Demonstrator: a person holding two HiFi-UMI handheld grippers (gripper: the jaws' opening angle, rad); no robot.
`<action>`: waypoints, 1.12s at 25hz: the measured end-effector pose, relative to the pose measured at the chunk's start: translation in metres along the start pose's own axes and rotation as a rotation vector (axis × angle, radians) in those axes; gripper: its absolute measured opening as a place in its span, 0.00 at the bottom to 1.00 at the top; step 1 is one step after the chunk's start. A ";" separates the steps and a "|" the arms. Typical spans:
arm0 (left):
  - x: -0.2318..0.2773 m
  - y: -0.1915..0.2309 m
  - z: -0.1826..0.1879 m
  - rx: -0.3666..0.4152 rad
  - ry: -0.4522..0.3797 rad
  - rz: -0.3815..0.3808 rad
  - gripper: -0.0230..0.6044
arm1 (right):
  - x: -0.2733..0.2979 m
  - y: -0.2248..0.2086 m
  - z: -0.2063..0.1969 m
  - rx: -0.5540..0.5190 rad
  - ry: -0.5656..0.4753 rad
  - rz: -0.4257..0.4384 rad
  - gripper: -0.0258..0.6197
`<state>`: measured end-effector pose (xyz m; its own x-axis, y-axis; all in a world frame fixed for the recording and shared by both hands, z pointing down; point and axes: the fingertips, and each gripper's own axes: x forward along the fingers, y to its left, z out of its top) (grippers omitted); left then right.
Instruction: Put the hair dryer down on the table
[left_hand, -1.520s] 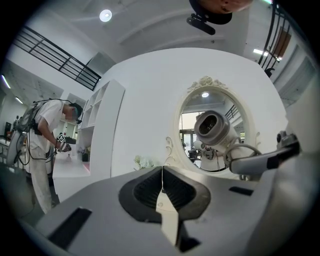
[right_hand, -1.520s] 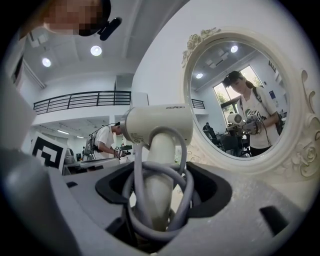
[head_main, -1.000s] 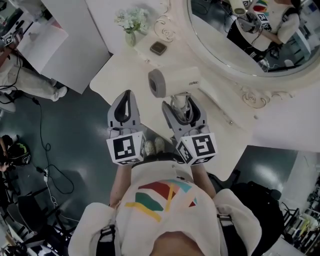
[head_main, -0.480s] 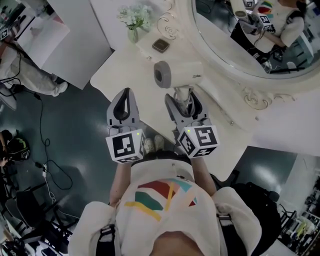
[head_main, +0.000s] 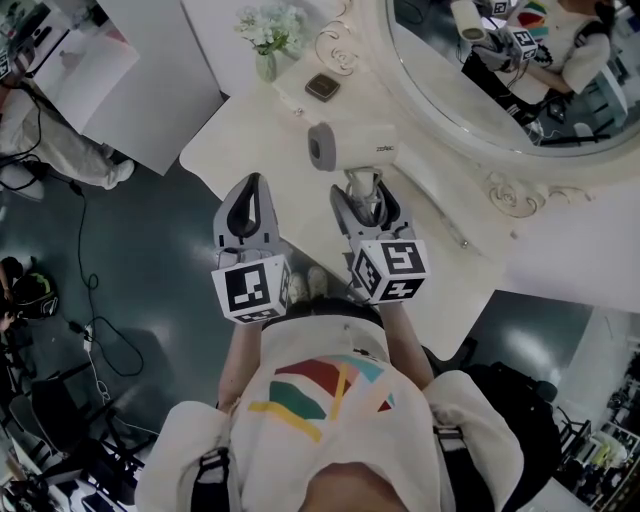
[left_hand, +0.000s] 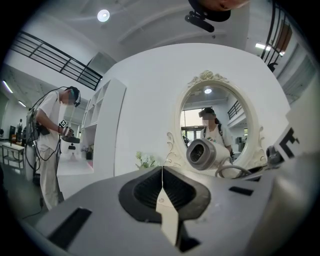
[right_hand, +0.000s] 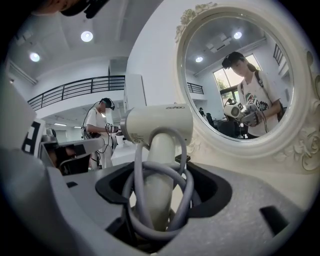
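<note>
1 hair dryer (head_main: 358, 146), handle base hidden

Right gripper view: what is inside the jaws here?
The right gripper holds the hair dryer by its handle, with the grey cord looped round it. The handle's lower end is covered by cord and jaws.

Operator: cream short-sleeve tee (head_main: 290, 350), chest print (head_main: 320, 390) of red, green, yellow and teal stripes, black shoulder straps (head_main: 212, 472). Left gripper (head_main: 254, 190) and right gripper (head_main: 364, 196): grey moulded shells, black ribbed pad pockets. Left cube (head_main: 250, 290) and right cube (head_main: 390, 270): white, black square markers.
</note>
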<state>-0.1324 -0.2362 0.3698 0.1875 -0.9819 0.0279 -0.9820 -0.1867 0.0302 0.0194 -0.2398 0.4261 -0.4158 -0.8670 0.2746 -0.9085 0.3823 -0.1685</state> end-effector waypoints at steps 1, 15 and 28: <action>0.000 0.000 0.000 0.000 0.000 0.000 0.04 | 0.001 -0.001 -0.004 0.001 0.012 -0.002 0.50; -0.001 0.001 -0.008 0.009 0.022 0.010 0.04 | 0.012 -0.014 -0.063 0.000 0.186 -0.023 0.50; -0.003 0.004 -0.013 0.007 0.037 0.019 0.04 | 0.020 -0.022 -0.103 0.001 0.305 -0.041 0.50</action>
<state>-0.1371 -0.2333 0.3827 0.1691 -0.9835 0.0649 -0.9855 -0.1679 0.0224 0.0267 -0.2326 0.5329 -0.3717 -0.7459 0.5527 -0.9249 0.3485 -0.1517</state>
